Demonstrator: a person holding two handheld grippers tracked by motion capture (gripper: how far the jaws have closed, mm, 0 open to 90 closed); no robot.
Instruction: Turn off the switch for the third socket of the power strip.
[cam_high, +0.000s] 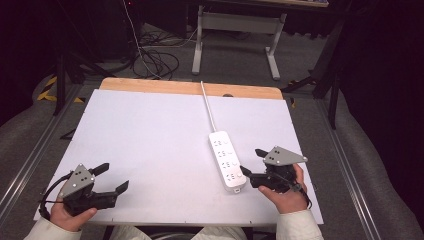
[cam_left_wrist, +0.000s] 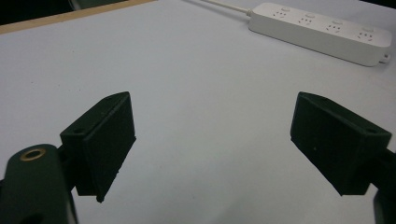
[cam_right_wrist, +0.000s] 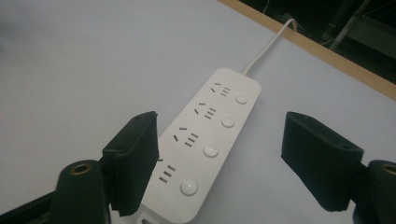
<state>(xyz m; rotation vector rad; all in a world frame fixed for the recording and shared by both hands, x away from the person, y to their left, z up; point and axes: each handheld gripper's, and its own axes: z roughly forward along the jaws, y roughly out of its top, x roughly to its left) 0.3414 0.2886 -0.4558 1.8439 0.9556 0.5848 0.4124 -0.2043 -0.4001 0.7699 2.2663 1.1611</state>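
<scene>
A white power strip with several sockets and round buttons lies flat at the table's right, its white cord running off the far edge. My right gripper hovers just right of the strip's near end, jaws open. In the right gripper view the strip lies under and between the jaws of that gripper; the left jaw overlaps its edge and the right jaw stands well off it. My left gripper rests open at the front left over bare table, with the strip far off.
The white tabletop has a wooden strip along its far edge. Behind it stand the white legs of another desk and loose cables on the floor. Metal rails run along both sides.
</scene>
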